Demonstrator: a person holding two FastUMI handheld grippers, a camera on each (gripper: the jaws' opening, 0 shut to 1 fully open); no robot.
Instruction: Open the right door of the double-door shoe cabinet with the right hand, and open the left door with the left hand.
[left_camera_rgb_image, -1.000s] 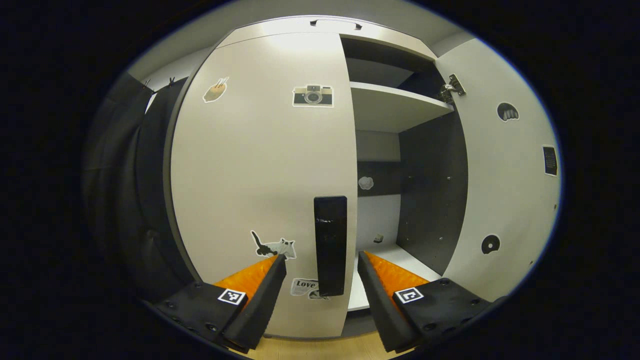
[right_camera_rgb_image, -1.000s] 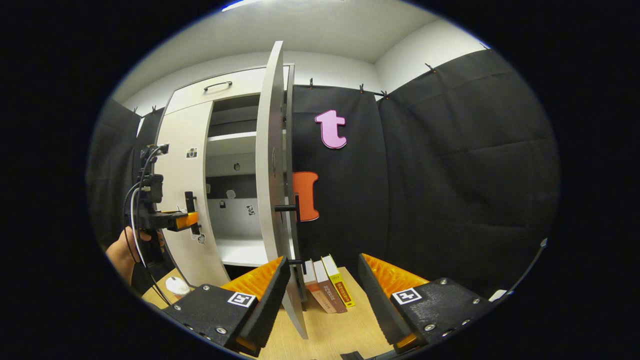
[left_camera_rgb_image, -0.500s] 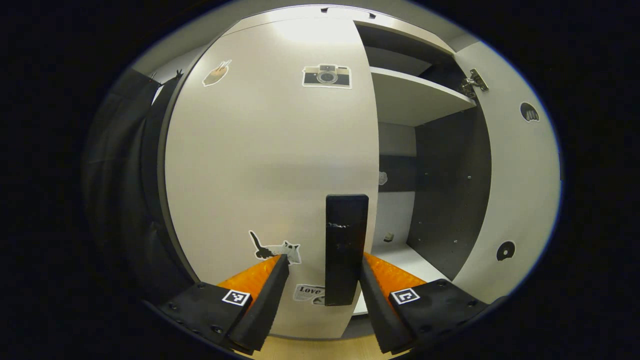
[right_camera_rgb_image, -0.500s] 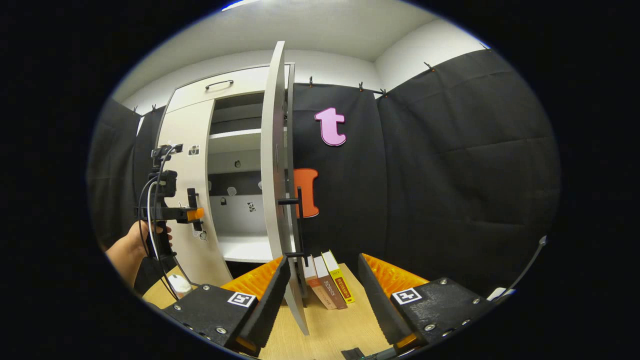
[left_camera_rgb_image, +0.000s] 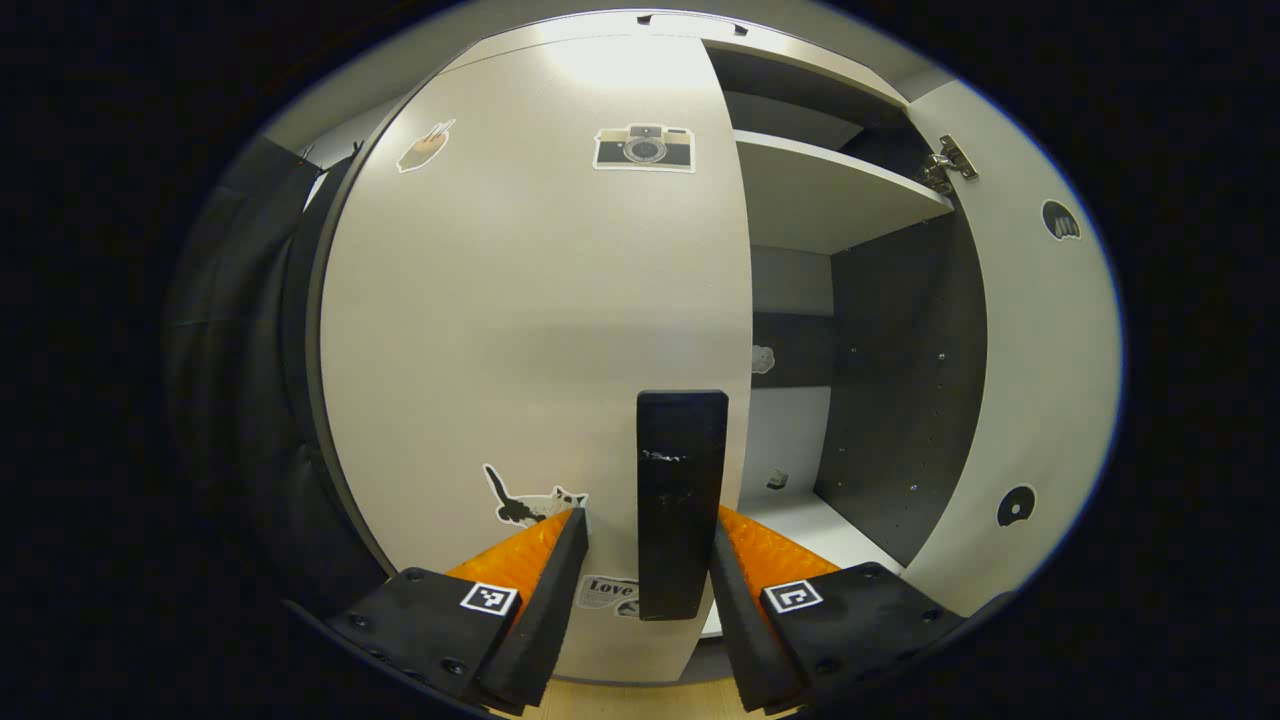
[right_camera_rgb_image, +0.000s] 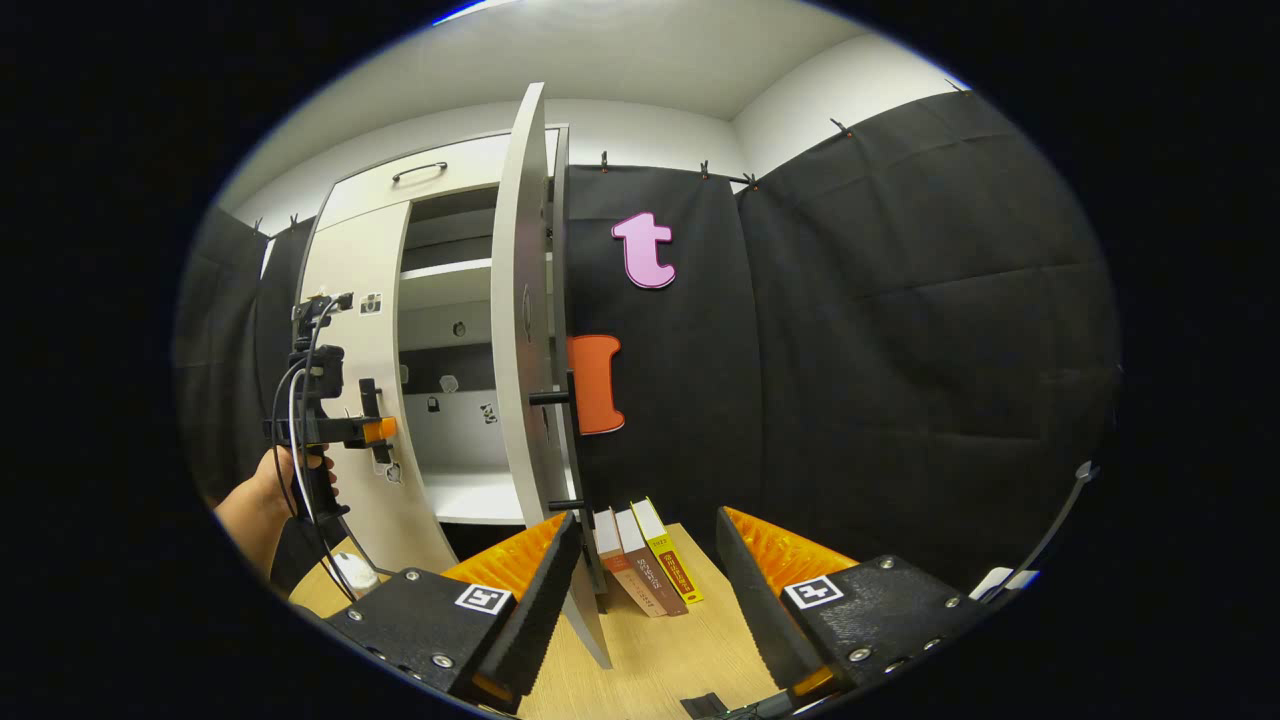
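Left gripper bodies with square coded markers, screws, cables looping by bare hand
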